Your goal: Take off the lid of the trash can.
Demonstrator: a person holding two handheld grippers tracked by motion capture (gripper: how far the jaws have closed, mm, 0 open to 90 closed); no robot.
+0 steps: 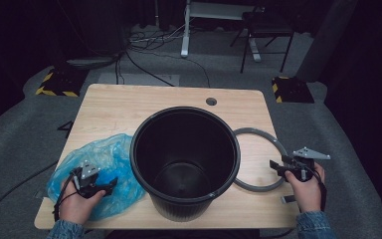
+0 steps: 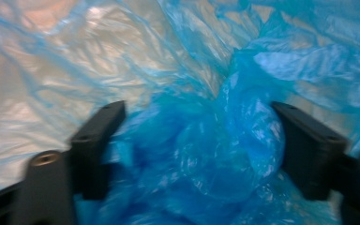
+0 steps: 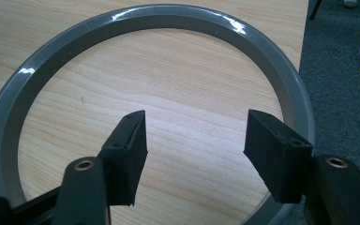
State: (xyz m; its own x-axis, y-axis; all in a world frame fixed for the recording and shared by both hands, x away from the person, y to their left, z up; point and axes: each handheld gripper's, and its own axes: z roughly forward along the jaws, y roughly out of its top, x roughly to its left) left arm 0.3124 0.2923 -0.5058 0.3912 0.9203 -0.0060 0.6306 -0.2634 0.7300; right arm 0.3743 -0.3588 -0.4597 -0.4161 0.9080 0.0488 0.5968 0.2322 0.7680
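Observation:
A black bin (image 1: 185, 162) stands upright mid-table, empty inside. Left of it lies a crumpled blue plastic bag (image 1: 104, 164). My left gripper (image 1: 110, 185) rests on the bag's near part; in the left gripper view it (image 2: 194, 140) is open, with bunched blue bag (image 2: 201, 159) bulging between the jaws. A grey ring (image 1: 268, 157) lies flat right of the bin, partly behind it. My right gripper (image 1: 276, 167) hovers at the ring's right side, open; in the right gripper view it (image 3: 194, 140) hangs over the bare wood inside the grey ring (image 3: 168, 16).
The wooden table (image 1: 129, 104) has a cable hole (image 1: 211, 101) at the back. Its right edge is close beside the ring, with grey carpet (image 3: 342, 70) beyond. Cables, a chair and yellow-black blocks sit on the floor behind.

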